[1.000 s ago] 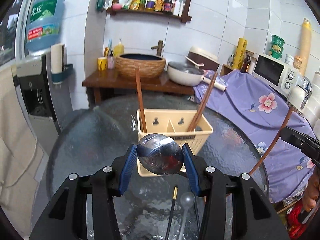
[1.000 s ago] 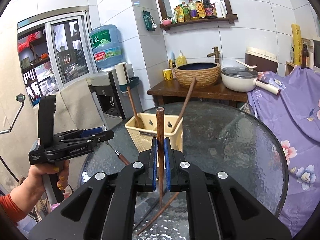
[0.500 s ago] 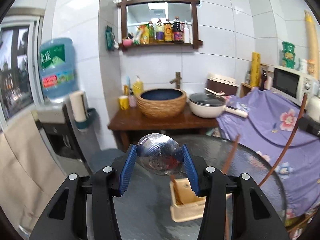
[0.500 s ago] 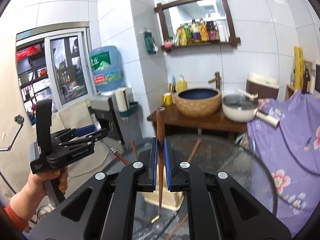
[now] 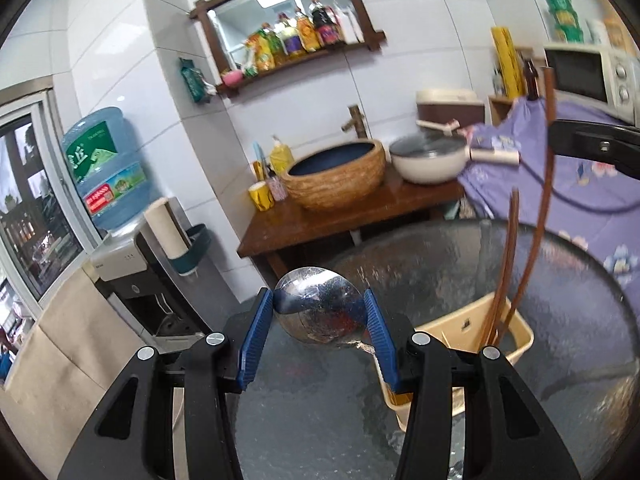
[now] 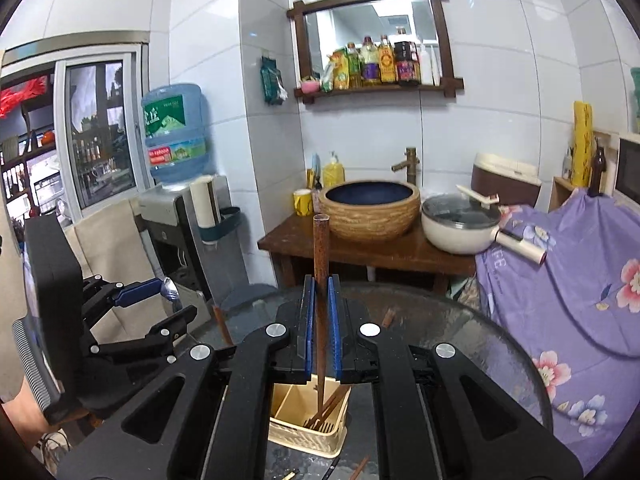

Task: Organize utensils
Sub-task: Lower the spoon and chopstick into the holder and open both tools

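My left gripper is shut on the bowl of a steel spoon, held above the round glass table. The cream utensil basket stands to its right with brown chopsticks in it. My right gripper is shut on an upright brown chopstick whose lower tip hangs in the basket. The left gripper with the spoon also shows at the left of the right wrist view.
A wooden stand behind the table carries a woven basin and a white pot. A water dispenser stands at the left. Purple flowered cloth covers things at the right. Loose utensils lie on the glass.
Both grippers rose and now sit over the basket. The right chopstick's tip came down into the basket. The left gripper swung left, so the basket lies at its right.
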